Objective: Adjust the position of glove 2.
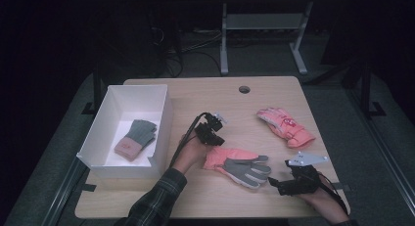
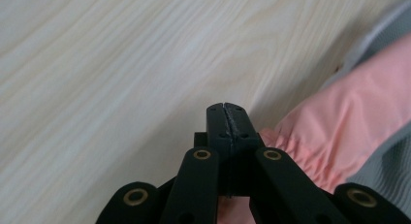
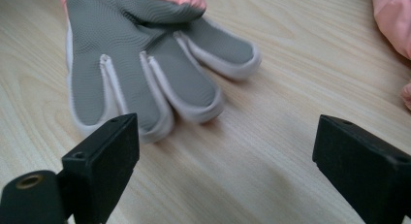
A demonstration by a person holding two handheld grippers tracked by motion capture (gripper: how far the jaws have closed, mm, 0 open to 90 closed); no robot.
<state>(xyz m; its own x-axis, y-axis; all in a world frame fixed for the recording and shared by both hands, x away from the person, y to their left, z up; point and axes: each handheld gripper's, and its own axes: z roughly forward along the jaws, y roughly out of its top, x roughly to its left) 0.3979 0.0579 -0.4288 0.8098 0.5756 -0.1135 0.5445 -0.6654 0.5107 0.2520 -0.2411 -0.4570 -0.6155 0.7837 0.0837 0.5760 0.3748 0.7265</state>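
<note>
The left gripper (image 2: 227, 110) has its two black jaws pressed flat together with nothing between them, its tip low over the pale wooden table (image 1: 195, 94) and just beside the gathered cuff of the pink padded glove with the grey textured palm (image 2: 349, 136). From above, that left gripper (image 1: 211, 130) sits at the cuff end of this glove (image 1: 237, 165), held by a hand coming out of a dark plaid sleeve (image 1: 156, 199). The right gripper (image 3: 223, 156) stands wide open, jaws far apart and empty, pointed at the grey fingertips of the same glove (image 3: 145, 73), which lies palm up with fingers spread toward it; the jaws are close to the fingertips but do not touch them. In the high view the right gripper (image 1: 276, 182) rests near the front right edge of the table, a grey three-cornered plate on top. Farther back on the right lies a second pink padded glove (image 1: 286, 125), well apart from the first. On the left side of the table stands a white open box (image 1: 161, 101), and inside it lies a small grey knitted glove with a pink cuff (image 1: 136, 139).
</note>
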